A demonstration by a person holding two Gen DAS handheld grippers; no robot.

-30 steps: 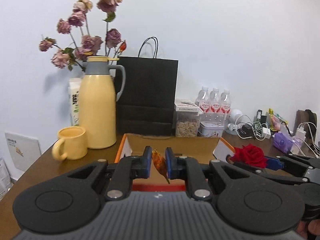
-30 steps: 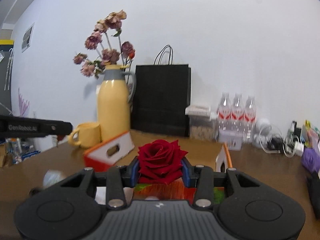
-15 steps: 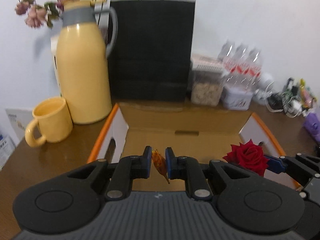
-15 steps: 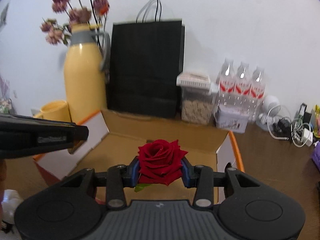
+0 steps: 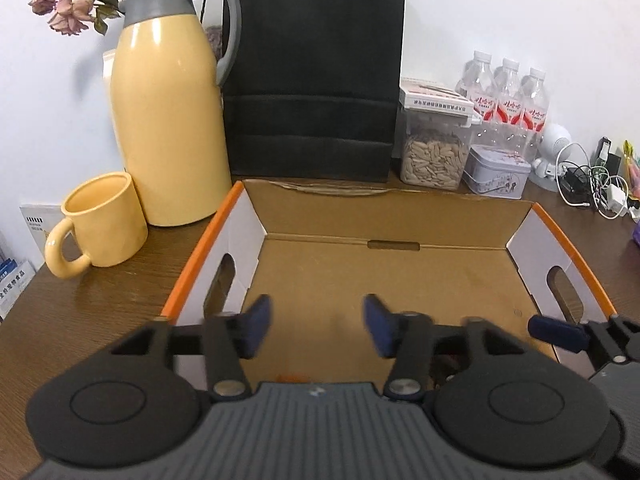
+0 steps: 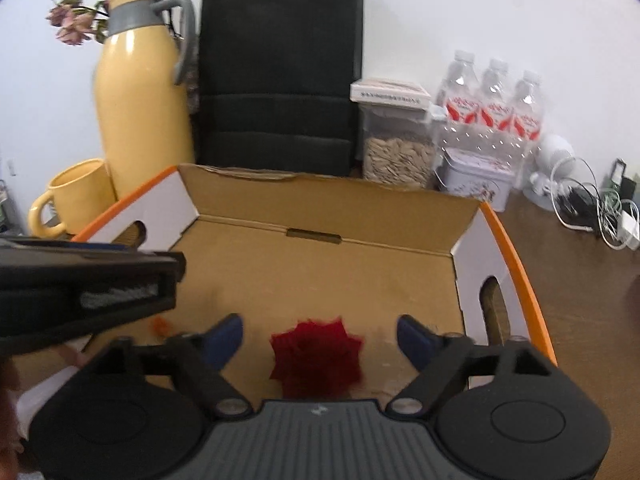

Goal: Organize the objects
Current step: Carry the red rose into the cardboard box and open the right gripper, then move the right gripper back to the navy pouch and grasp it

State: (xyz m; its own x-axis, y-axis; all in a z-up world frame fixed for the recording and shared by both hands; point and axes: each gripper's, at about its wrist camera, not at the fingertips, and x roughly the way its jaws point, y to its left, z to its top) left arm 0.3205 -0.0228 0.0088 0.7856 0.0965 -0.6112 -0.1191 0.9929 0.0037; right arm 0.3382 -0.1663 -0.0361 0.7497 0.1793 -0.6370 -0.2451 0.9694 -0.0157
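An open cardboard box (image 5: 400, 216) with orange-edged white side flaps sits on the wooden table; it also shows in the right wrist view (image 6: 328, 200). My left gripper (image 5: 316, 326) is open and empty over the box's near end. A sliver of the orange leaf (image 5: 292, 377) shows just below it. My right gripper (image 6: 320, 338) is open, and the red rose (image 6: 316, 358), blurred, is between and below its fingers over the box floor. The orange leaf (image 6: 160, 325) shows blurred at the left. A right gripper fingertip (image 5: 556, 330) shows in the left view.
Behind the box stand a yellow thermos jug (image 5: 168, 120) with dried flowers, a yellow mug (image 5: 100, 224), a black paper bag (image 5: 316, 72), a seed jar (image 5: 434, 148), a tin (image 5: 498, 174), three water bottles (image 5: 508, 88), and tangled cables (image 5: 592, 188) at the right.
Both grippers moved forward and tipped down over the box. Both opened: the left let go of the orange leaf, the right let go of the red rose.
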